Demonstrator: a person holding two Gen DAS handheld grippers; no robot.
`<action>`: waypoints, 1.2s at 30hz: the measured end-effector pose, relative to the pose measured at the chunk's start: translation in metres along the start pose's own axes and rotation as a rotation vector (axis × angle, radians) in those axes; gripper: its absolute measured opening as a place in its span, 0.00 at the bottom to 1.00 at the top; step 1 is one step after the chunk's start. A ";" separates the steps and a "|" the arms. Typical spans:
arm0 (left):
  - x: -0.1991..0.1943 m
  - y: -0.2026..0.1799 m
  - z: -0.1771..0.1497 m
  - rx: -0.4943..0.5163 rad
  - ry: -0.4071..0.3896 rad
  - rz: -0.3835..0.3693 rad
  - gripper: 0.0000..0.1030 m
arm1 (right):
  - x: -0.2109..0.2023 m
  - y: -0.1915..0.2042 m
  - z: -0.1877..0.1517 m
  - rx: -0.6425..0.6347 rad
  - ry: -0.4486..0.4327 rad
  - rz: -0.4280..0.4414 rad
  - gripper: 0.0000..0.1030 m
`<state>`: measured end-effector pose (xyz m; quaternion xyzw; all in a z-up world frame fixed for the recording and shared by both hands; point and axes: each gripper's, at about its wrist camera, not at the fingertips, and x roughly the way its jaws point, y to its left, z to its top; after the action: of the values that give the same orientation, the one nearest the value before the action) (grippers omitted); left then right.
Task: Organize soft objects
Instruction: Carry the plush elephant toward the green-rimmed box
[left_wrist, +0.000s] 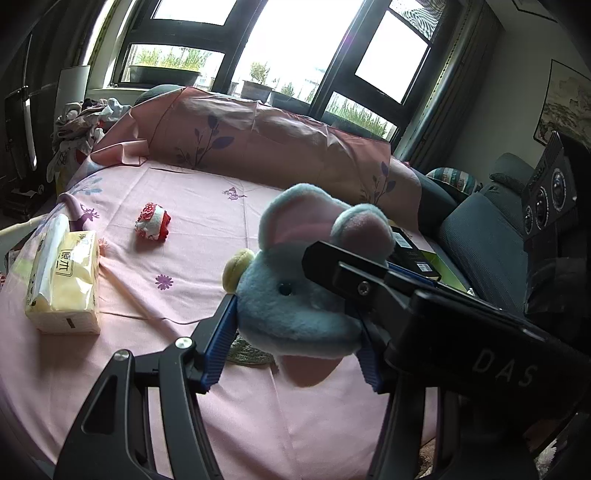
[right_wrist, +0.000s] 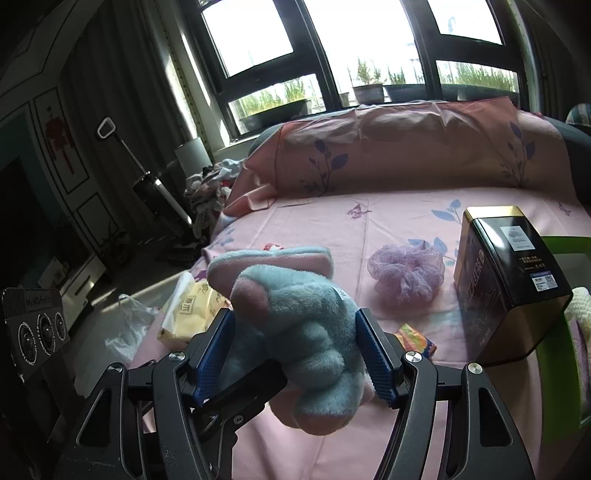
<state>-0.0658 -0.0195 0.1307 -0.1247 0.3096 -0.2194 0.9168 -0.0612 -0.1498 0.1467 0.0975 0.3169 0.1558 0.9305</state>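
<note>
A blue plush mouse (left_wrist: 295, 299) with pink ears is held above the pink bedsheet by both grippers. My left gripper (left_wrist: 295, 339) is shut on its head. My right gripper (right_wrist: 295, 354) is shut on its body (right_wrist: 306, 343); that gripper's black finger crosses the left wrist view (left_wrist: 354, 273). A red and white soft ball (left_wrist: 154, 221) lies on the sheet at left. A purple mesh scrunchie (right_wrist: 406, 275) lies on the sheet in the right wrist view.
A yellow tissue pack (left_wrist: 62, 284) lies near the bed's left edge and also shows in the right wrist view (right_wrist: 188, 314). A dark tin box (right_wrist: 506, 280) stands at right beside a green tray (right_wrist: 565, 350). A pink pillow (left_wrist: 258, 136) runs along the back. A clothes pile (left_wrist: 81, 122) sits at far left.
</note>
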 end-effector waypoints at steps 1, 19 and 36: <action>-0.001 -0.002 0.000 0.002 -0.011 0.000 0.55 | -0.002 -0.001 0.000 0.001 -0.006 0.001 0.67; -0.025 -0.041 0.006 0.062 -0.216 -0.031 0.55 | -0.050 -0.012 0.012 -0.007 -0.137 0.013 0.67; -0.003 -0.122 0.022 0.211 -0.223 -0.134 0.55 | -0.103 -0.079 0.025 0.060 -0.270 -0.057 0.67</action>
<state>-0.0934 -0.1222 0.1935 -0.0716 0.1722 -0.2960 0.9368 -0.1052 -0.2619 0.2020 0.1362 0.1961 0.1051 0.9654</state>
